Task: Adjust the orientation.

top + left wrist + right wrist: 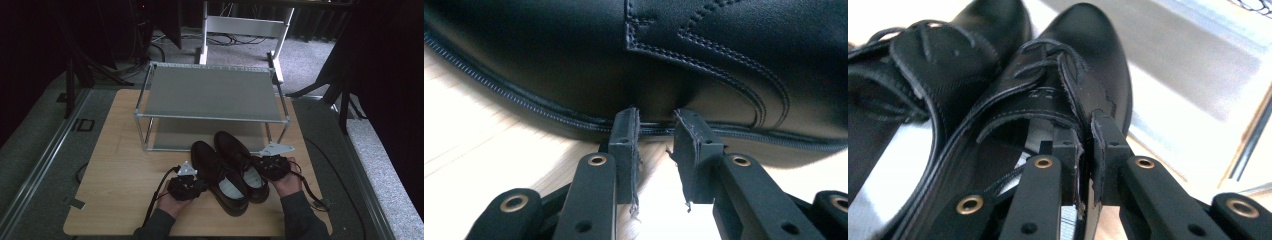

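Gripping the right-hand black dress shoe (1068,75) by its collar, the right gripper (1087,135) has its jaws pinched on the leather edge. The left gripper (656,130) holds its jaws narrow with nothing between them, tips touching the outer side of the left-hand shoe (574,55) just above the welt. Both shoes sit on the wooden table (120,165) before the shoe rack (210,92). I judge the pair is being taken up; next, the left gripper needs a proper hold on its shoe's rim.
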Tool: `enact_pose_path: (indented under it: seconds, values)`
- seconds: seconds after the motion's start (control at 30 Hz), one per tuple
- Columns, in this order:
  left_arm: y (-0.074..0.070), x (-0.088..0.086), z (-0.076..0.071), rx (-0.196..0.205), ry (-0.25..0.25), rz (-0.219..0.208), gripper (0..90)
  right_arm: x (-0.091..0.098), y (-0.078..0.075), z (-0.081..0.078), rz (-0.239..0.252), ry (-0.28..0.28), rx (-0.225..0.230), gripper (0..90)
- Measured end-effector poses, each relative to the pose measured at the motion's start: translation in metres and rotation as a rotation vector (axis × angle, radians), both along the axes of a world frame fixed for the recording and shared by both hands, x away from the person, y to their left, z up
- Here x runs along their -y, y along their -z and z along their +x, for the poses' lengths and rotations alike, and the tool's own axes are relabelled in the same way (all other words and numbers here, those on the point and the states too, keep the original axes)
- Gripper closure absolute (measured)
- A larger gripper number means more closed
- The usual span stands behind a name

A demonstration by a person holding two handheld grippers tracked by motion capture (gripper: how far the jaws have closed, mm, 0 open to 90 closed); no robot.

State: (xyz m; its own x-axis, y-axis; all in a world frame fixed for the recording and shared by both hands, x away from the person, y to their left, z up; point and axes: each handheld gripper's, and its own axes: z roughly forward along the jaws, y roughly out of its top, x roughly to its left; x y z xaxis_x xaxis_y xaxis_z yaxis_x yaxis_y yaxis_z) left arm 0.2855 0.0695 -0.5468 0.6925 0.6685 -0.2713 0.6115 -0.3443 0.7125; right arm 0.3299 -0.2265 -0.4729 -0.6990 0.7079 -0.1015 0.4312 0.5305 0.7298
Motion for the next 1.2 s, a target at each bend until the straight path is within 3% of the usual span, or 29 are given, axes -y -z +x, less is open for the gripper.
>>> enact_pose_path:
  seconds: [0.47,0.63,0.83,0.93,1.1,1.2]
  values:
    - [0.001,0.019,-0.001,0.004,0.035,-0.015,70.2,0.009,-0.003,0.021,-0.016,0.014,-0.022,79.8]
    - [0.002,0.017,-0.002,-0.002,0.050,-0.027,66.0,0.016,0.000,0.021,-0.013,0.040,-0.049,68.9]
    - [-0.006,0.009,-0.005,0.030,0.041,-0.053,63.7,0.022,-0.010,0.002,-0.004,0.072,-0.028,59.9]
    - [-0.009,0.004,-0.007,0.043,0.027,-0.052,63.1,0.024,-0.018,-0.010,0.032,0.074,-0.035,55.0]
    - [-0.011,-0.005,-0.011,0.064,-0.001,-0.040,62.5,0.023,-0.027,-0.026,0.078,0.067,-0.074,50.0]
    - [-0.011,-0.010,-0.014,0.068,-0.018,-0.031,62.1,0.018,-0.026,-0.035,0.069,0.051,-0.104,48.2]
